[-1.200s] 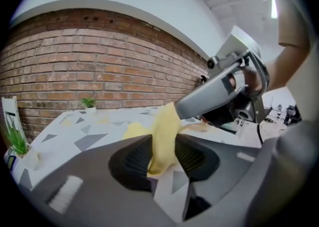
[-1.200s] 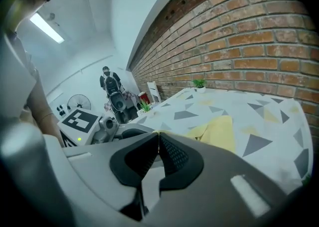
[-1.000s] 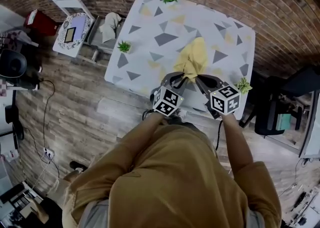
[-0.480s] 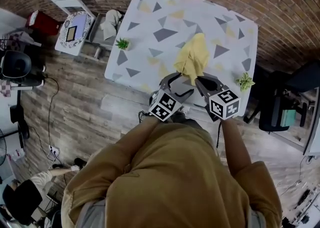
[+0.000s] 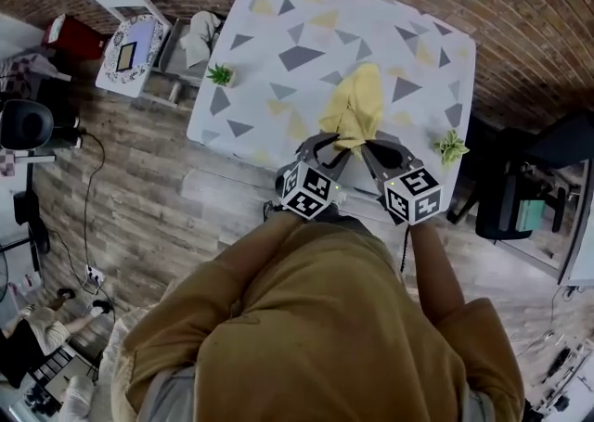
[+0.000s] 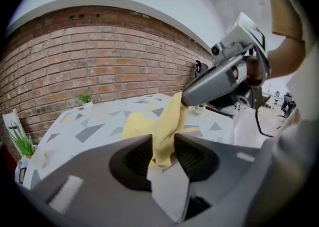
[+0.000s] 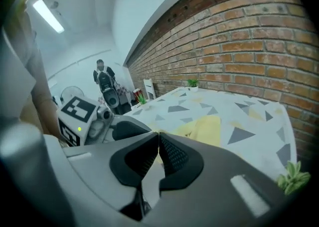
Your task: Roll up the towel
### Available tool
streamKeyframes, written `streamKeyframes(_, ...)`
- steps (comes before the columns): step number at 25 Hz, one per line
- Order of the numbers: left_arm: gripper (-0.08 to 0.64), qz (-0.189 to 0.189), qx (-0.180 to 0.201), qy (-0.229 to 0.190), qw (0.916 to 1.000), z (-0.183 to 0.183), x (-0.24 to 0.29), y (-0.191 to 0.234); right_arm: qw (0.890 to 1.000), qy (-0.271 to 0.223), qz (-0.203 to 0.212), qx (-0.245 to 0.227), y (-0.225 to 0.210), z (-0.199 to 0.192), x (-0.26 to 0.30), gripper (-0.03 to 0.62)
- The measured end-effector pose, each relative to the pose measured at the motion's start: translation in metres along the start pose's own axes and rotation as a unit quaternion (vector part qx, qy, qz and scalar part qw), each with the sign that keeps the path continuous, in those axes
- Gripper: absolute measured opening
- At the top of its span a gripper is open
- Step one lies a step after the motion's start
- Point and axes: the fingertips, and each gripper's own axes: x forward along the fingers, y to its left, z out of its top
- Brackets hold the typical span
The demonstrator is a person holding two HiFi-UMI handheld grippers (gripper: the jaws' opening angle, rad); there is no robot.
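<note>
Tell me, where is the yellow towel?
In the head view, the yellow towel lies on the right half of the triangle-patterned table, near its front edge. Its near end is pinched by the right tongs, left of a small plant.

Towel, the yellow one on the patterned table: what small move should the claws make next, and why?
Probably fold the lifted near end forward onto the flat part, starting the first turn. The right claw is shut on the near end of the towel, holding it up off the table; the left claw has just been closing, with the same bunched end pressed between its pads.
</note>
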Motion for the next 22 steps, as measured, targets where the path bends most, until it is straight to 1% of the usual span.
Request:
streamKeyframes(2, 0.140, -0.012, 0.018, 0.006, 0.9998, -0.009, -0.007, -0.002, 0.999, 0.024, -0.008, -0.033, -0.002, -0.012, -0.003, 0.014)
streamKeyframes(3, 0.120, -0.021, 0.034, 0.008, 0.9992, -0.012, -0.009, -0.005, 0.998, 0.036, -0.008, -0.051, 0.000, -0.018, -0.003, 0.014)
streamKeyframes(5, 0.099, -0.038, 0.077, 0.015, 0.9962, -0.019, -0.013, -0.011, 0.993, 0.065, -0.006, -0.095, 0.007, -0.032, -0.001, 0.014)
streamKeyframes(7, 0.094, -0.051, 0.132, 0.029, 0.9895, -0.028, -0.018, -0.016, 0.983, 0.104, -0.001, -0.152, 0.016, -0.053, 0.004, 0.014)
streamKeyframes(8, 0.092, -0.057, 0.166, 0.040, 0.9836, -0.034, -0.021, -0.018, 0.974, 0.128, 0.001, -0.187, 0.021, -0.066, 0.006, 0.014)
streamKeyframes(9, 0.091, -0.064, 0.207, 0.054, 0.9747, -0.041, -0.023, -0.020, 0.962, 0.152, 0.004, -0.228, 0.026, -0.078, 0.008, 0.014)
streamKeyframes(10, 0.091, -0.073, 0.252, 0.069, 0.9624, -0.050, -0.026, -0.023, 0.947, 0.173, 0.007, -0.269, 0.033, -0.089, 0.011, 0.014)
streamKeyframes(12, 0.091, -0.095, 0.331, 0.102, 0.9332, -0.069, -0.029, -0.027, 0.922, 0.203, 0.017, -0.331, 0.045, -0.108, 0.019, 0.014)
streamKeyframes(13, 0.091, -0.104, 0.358, 0.117, 0.9206, -0.078, -0.031, -0.027, 0.912, 0.215, 0.022, -0.348, 0.049, -0.116, 0.024, 0.014)
streamKeyframes(14, 0.091, -0.111, 0.377, 0.130, 0.9105, -0.085, -0.033, -0.025, 0.905, 0.227, 0.024, -0.360, 0.052, -0.124, 0.030, 0.014)
streamKeyframes(15, 0.091, -0.115, 0.388, 0.141, 0.9033, -0.091, -0.035, -0.023, 0.900, 0.238, 0.023, -0.366, 0.053, -0.130, 0.036, 0.014)
streamKeyframes(16, 0.091, -0.118, 0.394, 0.152, 0.8987, -0.097, -0.037, -0.020, 0.898, 0.246, 0.018, -0.366, 0.053, -0.133, 0.040, 0.015)
streamKeyframes(17, 0.091, -0.121, 0.395, 0.161, 0.8961, -0.102, -0.039, -0.017, 0.899, 0.250, 0.012, -0.360, 0.053, -0.136, 0.043, 0.015)
streamKeyframes(20, 0.091, -0.119, 0.401, 0.176, 0.8912, -0.109, -0.043, -0.008, 0.907, 0.253, -0.010, -0.337, 0.048, -0.139, 0.044, 0.015)
streamKeyframes(22, 0.091, -0.124, 0.402, 0.179, 0.8893, -0.113, -0.044, -0.007, 0.909, 0.255, -0.019, -0.330, 0.043, -0.141, 0.041, 0.015)
